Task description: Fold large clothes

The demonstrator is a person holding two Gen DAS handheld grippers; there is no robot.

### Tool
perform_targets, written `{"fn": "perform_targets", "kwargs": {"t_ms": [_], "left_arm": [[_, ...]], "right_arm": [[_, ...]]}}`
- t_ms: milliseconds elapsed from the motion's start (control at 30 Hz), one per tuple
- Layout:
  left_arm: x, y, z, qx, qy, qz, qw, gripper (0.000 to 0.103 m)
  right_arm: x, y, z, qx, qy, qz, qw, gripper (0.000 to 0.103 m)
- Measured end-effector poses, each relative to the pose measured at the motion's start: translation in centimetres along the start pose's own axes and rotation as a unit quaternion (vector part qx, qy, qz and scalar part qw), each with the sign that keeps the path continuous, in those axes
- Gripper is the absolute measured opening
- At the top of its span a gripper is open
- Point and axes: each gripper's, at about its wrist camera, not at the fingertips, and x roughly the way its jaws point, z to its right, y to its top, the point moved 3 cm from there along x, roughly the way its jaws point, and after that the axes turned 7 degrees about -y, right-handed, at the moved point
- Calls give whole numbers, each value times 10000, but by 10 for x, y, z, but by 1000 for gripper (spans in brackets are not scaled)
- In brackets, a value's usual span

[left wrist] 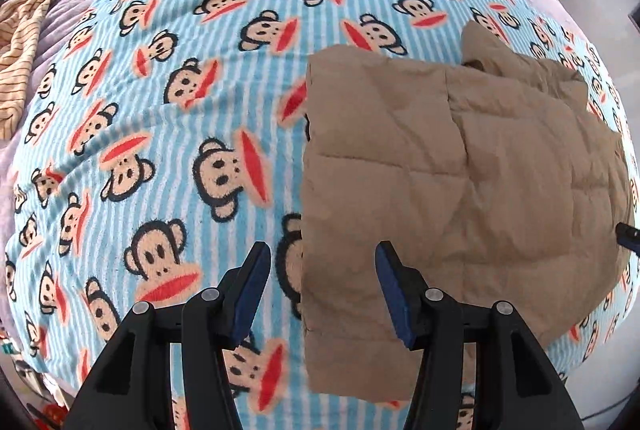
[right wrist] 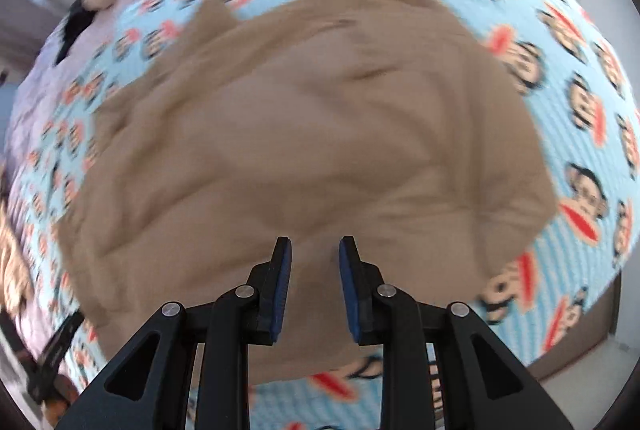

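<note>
We judge fold mid-way: tan quilted jacket (left wrist: 460, 166) lies doubled on monkey blanket (left wrist: 160, 90). Left gripper (left wrist: 322, 290) wide open, empty; jacket edge between its fingers. Right gripper (right wrist: 315, 286) part-open, empty, jacket just ahead. Next: pinch edge, fold across.

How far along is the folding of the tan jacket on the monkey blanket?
Done: the tan jacket lies as a compact, roughly rectangular bundle on the monkey blanket, with a straight folded edge on its left. In hand: nothing; the left gripper and right gripper are open above it. Left: possibly a final fold or tidying the collar end; the striped garment lies crumpled, unfolded.
</note>
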Motion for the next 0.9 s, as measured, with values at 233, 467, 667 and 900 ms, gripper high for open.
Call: {"fn": "perform_targets", "kwargs": {"t_ms": [233,467,667,900], "left_arm": [[-6,-2,15,-241,121,-81,9996,93],[-4,3,20,-196,128,23,9997,103],[8,8,14,-208,6,-37,9998,103],[23,11,-1,-173,-140,-184,9996,103]], "right_arm": [[7,-11,-65,-987,390,-299,9939,34],[11,-10,-87,-1299,466,-333,9899,39],[16,-14,-101,-1395,477,-316,9886,55],[27,-16,-100,-1350,336,-406,9894,59]]}}
